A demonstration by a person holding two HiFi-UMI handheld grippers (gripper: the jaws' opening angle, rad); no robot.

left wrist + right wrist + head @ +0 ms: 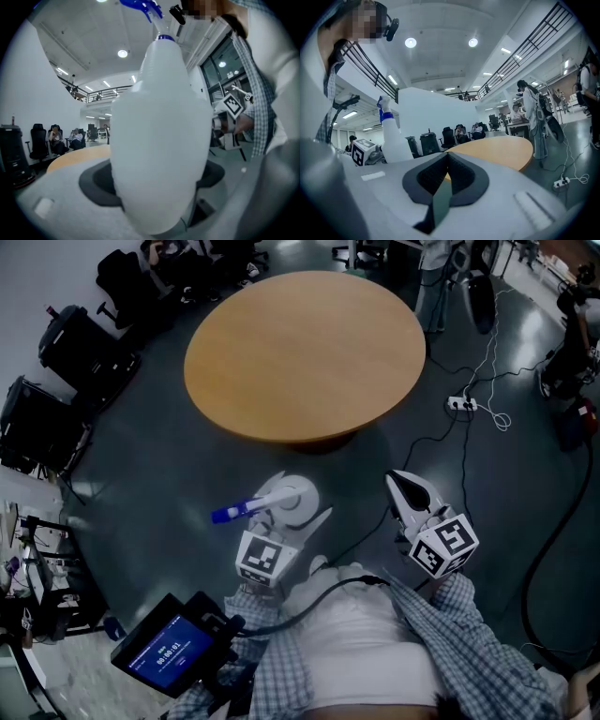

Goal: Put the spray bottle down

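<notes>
Our left gripper (292,509) grasps the spray bottle's (292,493) white body in the air, short of the round surface (305,352). The bottle's long axis is near vertical and its blue nozzle (232,513) points left. Our right gripper (409,487) is clenched and empty.

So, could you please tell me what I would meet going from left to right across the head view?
Black chair → spray bottle → right hand-held gripper → thick black cable.
</notes>
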